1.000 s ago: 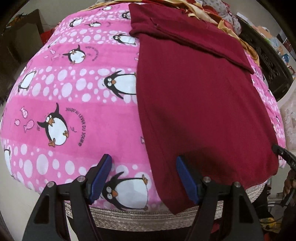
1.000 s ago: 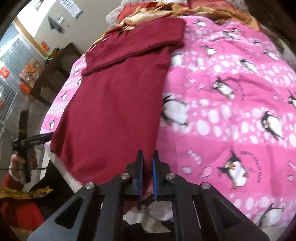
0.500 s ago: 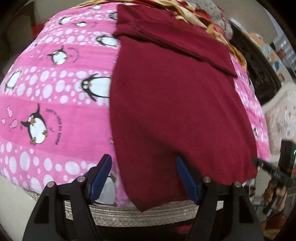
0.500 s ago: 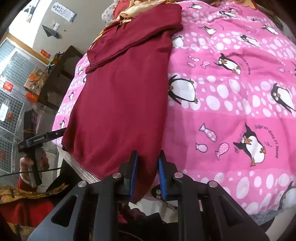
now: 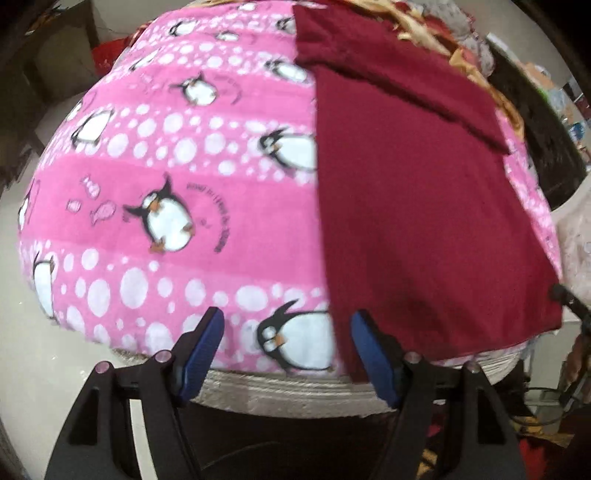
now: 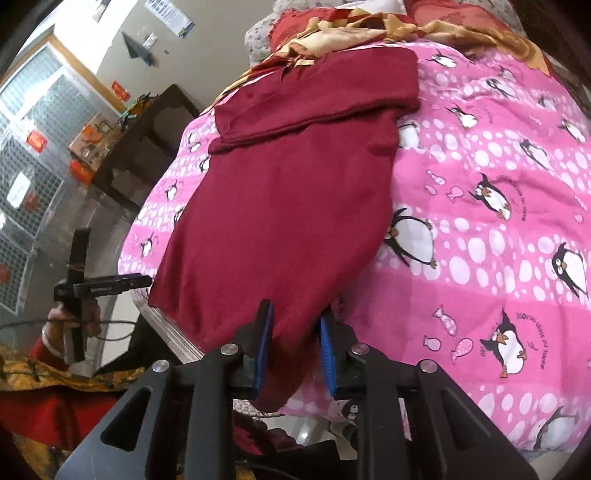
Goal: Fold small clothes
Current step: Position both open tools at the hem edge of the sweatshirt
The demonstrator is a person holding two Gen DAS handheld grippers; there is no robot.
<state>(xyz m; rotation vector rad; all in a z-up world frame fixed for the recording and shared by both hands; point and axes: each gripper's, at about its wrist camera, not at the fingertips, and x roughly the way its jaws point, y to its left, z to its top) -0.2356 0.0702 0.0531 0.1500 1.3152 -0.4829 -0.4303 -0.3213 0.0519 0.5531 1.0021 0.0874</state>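
Observation:
A dark red garment [image 5: 413, 206] lies flat on the pink penguin blanket [image 5: 177, 184], its top part folded down over itself [image 6: 317, 85]. My left gripper [image 5: 290, 345] is open over the bed's near edge; its right pad [image 5: 373, 354] is beside the garment's near-left corner, and only blanket lies between the pads. My right gripper [image 6: 295, 347] is opening, and the garment's other near corner [image 6: 291, 369] hangs loose between its blue pads. The right wrist view also shows the left gripper [image 6: 103, 286], held in a hand beside the bed.
Gold and red fabric [image 6: 343, 29] is bunched at the far end of the bed. A woven mat edge [image 5: 295, 387] shows under the blanket. A dark wooden cabinet [image 6: 147, 129] stands beside the bed, with a barred window [image 6: 33, 122] behind it.
The right jaws, shut on the garment's corner a second ago, have parted. The left gripper swung toward the garment, then back left, staying open.

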